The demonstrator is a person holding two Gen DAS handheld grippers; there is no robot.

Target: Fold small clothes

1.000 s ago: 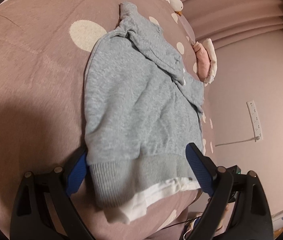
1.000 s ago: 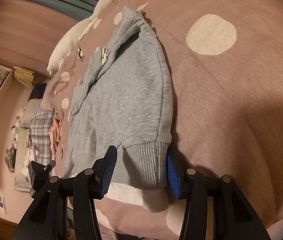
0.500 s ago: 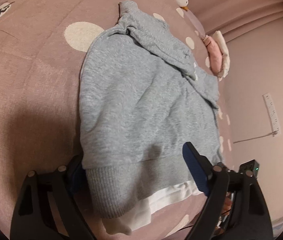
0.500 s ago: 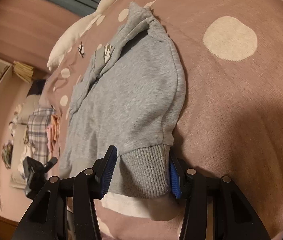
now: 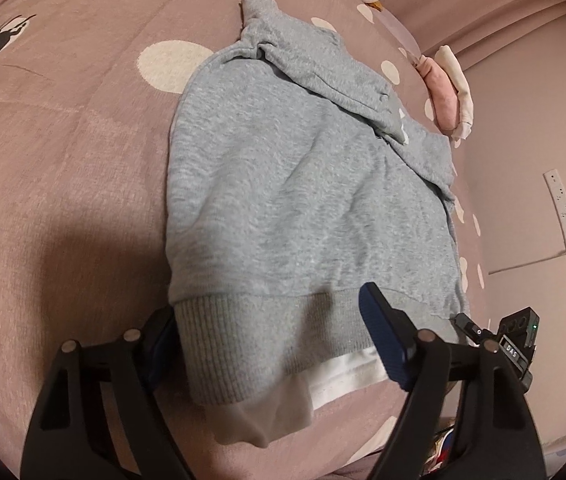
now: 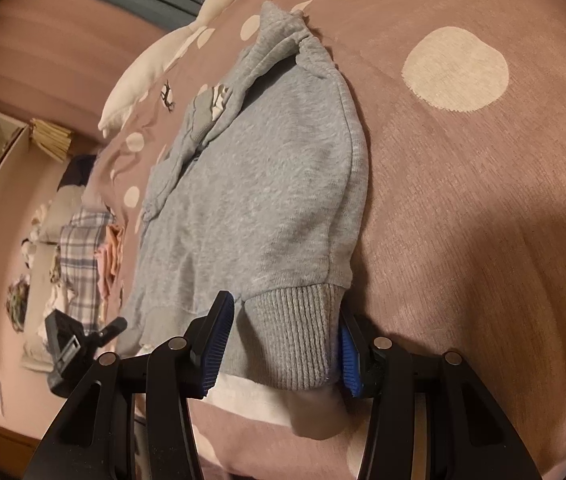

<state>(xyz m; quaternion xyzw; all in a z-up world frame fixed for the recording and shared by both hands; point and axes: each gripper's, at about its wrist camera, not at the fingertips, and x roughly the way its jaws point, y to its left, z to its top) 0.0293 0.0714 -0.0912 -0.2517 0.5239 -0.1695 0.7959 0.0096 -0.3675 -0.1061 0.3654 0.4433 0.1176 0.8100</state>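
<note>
A small grey sweatshirt (image 5: 291,200) with a white under-hem lies flat on the pink dotted bedspread (image 5: 63,140), sleeves folded across its top. My left gripper (image 5: 271,332) is open, its blue pads straddling the left corner of the ribbed hem (image 5: 251,344). In the right wrist view the same sweatshirt (image 6: 259,184) lies ahead. My right gripper (image 6: 283,344) is open, its pads on either side of the ribbed hem's right corner (image 6: 295,328). The lower pad of each gripper is partly hidden under the cloth.
A white goose plush (image 6: 163,60) lies at the far end of the bed. Pink and white folded clothes (image 5: 451,92) sit near the bed's edge. A pile of plaid and other clothes (image 6: 79,248) lies off the bed. A power strip (image 5: 563,208) hangs on the wall.
Both grippers have moved forward along the bedspread, so the hem corners now sit deeper between the open pads. The sweatshirt has not moved.
</note>
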